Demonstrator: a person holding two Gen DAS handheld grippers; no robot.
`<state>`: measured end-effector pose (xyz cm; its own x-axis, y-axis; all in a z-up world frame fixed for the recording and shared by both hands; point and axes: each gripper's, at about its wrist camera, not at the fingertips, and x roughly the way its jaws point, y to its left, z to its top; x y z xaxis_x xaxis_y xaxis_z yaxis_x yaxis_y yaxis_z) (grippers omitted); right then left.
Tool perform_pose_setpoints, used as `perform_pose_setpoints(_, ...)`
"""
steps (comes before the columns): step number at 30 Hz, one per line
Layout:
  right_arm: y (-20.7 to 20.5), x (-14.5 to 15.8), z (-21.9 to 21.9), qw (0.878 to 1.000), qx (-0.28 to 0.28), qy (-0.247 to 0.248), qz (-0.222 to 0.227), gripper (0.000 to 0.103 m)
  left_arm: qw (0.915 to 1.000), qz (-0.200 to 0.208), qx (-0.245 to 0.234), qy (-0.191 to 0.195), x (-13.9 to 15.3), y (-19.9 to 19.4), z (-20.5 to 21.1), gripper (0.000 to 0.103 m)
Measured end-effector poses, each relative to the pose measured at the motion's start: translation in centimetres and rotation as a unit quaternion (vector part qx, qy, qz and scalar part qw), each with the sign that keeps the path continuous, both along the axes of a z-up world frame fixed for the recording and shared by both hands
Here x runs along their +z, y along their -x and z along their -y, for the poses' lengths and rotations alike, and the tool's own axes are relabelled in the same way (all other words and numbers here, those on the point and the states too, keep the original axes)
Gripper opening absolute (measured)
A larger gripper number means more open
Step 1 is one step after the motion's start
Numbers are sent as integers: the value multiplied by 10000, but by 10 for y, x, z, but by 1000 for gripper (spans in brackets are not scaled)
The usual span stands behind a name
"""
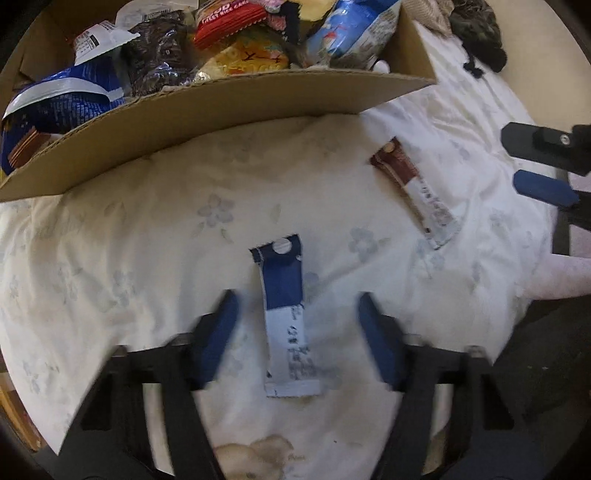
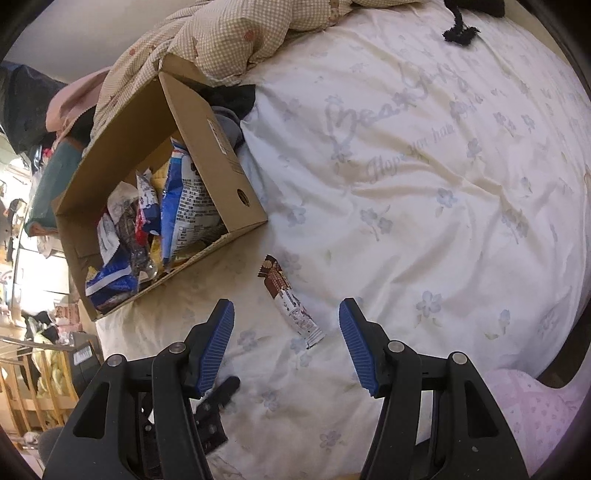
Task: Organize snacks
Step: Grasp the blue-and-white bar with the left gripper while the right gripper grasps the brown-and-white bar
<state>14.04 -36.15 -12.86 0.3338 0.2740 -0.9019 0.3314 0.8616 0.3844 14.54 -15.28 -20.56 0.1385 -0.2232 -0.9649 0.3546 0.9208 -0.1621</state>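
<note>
A blue-and-white snack bar lies flat on the flowered bed sheet. My left gripper points down over it, open, one blue finger on each side with a gap to the wrapper. A brown-and-white snack bar lies on the sheet to the right of it. My right gripper hangs open above this bar's white end without touching; its fingers also show at the right edge of the left wrist view. An open cardboard box full of snack packets stands just behind both bars.
A checked quilt is bunched behind the box. A black tasselled item lies at the far end of the bed. Pink flowered fabric sits at the lower right. The bed edge drops to a cluttered floor at the left.
</note>
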Motion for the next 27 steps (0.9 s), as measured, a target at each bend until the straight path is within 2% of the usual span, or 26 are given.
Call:
perform_pose_setpoints(1,-2,-2,-2,10000,43,56,-25,62,9999,-31,-40,-111,-2,-1,0,21)
perform_pose_setpoints(2,-4,-4,-4,9999,87,132,-59,62,9996,-50,-97,-242,-4,0,0,15)
perform_pose_setpoints(6,-19,-15,-17,9976,334,554,-236,62,9995,-65,0,-306,1,1,-10,15)
perform_pose_setpoints(10,-36,-28,-32,9928,595,941,-438,62,9988,-32,305,-377,12,5,-24,15)
perform_pose_setpoints(16,-44,-44,-50,9860,861,1256,-677,62,9952,134,815,-522,29,5,-47,15)
perform_pose_setpoints(19,-45,-47,-54,9808,962,1534,-719,62,9941,193,923,-544,35,4,-54,15)
perform_pose_setpoints(27,-50,-76,-59,9711,1107,1832,-1052,62,9926,311,1055,-507,50,4,-69,15)
